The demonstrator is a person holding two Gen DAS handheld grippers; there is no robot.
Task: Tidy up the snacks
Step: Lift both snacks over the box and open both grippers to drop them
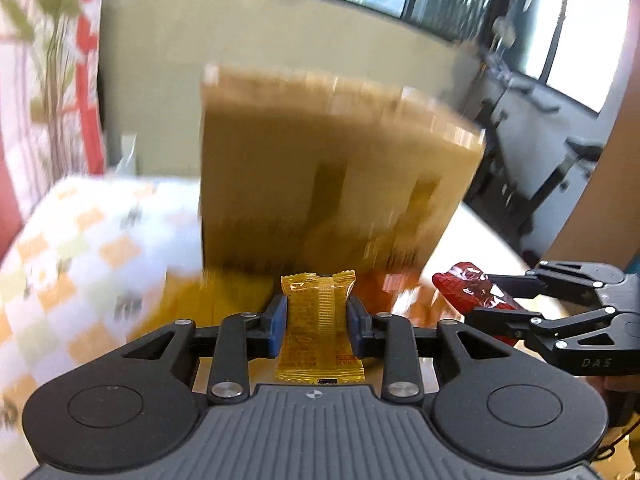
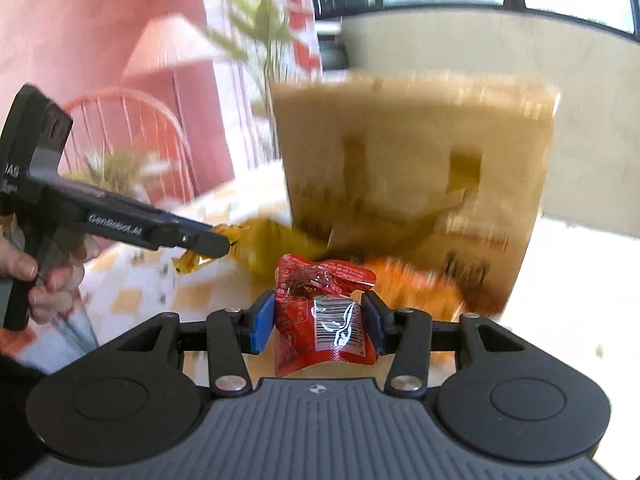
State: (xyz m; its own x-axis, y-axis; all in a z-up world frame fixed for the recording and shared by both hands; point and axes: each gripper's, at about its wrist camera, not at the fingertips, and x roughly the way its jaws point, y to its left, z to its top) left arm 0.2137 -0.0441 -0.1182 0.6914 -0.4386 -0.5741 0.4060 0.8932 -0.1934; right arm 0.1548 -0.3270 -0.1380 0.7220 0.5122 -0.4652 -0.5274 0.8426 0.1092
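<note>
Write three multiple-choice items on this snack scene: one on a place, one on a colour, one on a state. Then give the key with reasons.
1. Where does the cardboard box stand relative to the two claws?
A. Ahead of them
B. Between their fingers
C. Out of sight

2. What colour is the snack packet in the right claw?
A. Green
B. Red
C. White

3. What is the state of the left claw?
A. Wide open and empty
B. Shut on nothing
C. Shut on the yellow packet

Key: 1 A, the box fills the background past both claws. 2 B, the red packet sits between its blue pads. 3 C, the blue pads press the packet's two sides.
</note>
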